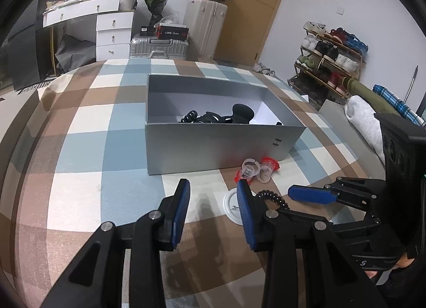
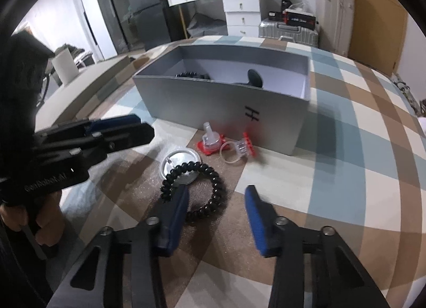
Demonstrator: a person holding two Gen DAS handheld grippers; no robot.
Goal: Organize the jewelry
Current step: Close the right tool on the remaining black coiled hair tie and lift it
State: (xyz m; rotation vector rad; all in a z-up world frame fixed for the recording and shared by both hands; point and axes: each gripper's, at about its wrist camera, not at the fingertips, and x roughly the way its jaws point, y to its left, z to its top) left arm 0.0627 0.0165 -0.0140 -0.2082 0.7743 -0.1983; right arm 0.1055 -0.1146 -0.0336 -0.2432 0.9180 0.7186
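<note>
A grey open box [image 1: 213, 143] stands on the checked cloth and holds several black hair ties and a black clip [image 1: 241, 113]; it also shows in the right wrist view [image 2: 213, 105]. In front of it lie two clear-and-red toy rings [image 1: 259, 169], [image 2: 237, 149], a round white badge [image 2: 179, 164] and a black coil bracelet [image 2: 210, 191], [image 1: 274, 197]. My left gripper [image 1: 214, 197] is open and empty, just left of the badge. My right gripper [image 2: 217, 201] is open, its left finger over the bracelet's near side.
The checked cloth [image 1: 106, 153] covers the surface all around the box. Behind are a white dresser [image 1: 111, 28], suitcases [image 1: 205, 28] and a shoe rack [image 1: 330, 58]. A person's hand [image 2: 16, 217] holds the left gripper [image 2: 111, 132].
</note>
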